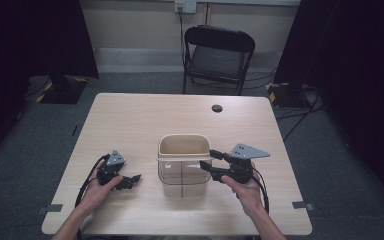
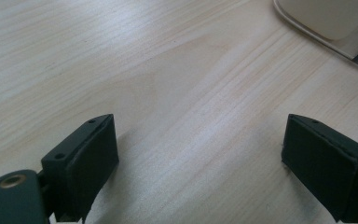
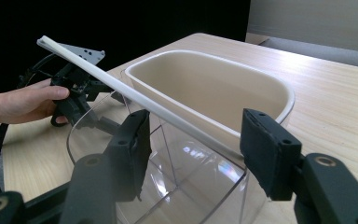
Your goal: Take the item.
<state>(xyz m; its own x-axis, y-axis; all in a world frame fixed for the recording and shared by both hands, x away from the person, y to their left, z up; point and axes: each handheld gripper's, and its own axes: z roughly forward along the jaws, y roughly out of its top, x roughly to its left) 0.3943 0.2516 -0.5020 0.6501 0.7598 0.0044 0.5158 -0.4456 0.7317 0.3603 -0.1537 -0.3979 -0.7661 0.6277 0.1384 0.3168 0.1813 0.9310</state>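
The right gripper (image 1: 211,165) is held at the right side of the container, its two black jaws spread wide and gripping nothing. In the right gripper view (image 3: 193,149) the jaws stand either side of the container's near rim and the white strip, with a gap between each pad and the plastic. The right hand (image 1: 247,192) holds it from below, and a grey three-cornered plate (image 1: 249,151) sits on top.

The left gripper (image 1: 132,181) rests low over the table to the left of the container, well apart from it, in the left hand (image 1: 96,192). Its jaws are also wide apart — in the left gripper view (image 2: 200,158) only bare wood lies between the square, matte black pads.

The container (image 1: 184,162) stands upright near the middle of the table (image 1: 145,120), a little toward the person, its mouth facing up. It is a two-part tub: a clear, glossy outer bin (image 3: 168,182) with rounded corners and faint moulded lines down its wall, and a cream, opaque inner basket (image 3: 214,88) nested in the far part of it. The opening is a rounded rectangle. A thin white strip (image 3: 135,98) — straight and flat-edged — runs across the top at the near edge of the cream basket, its long axis going left to right across the table in the high view.

The table is pale wood-grain laminate with a dark round grommet (image 1: 217,108) near its far edge. A black folding chair (image 1: 218,55) stands beyond it on grey carpet.
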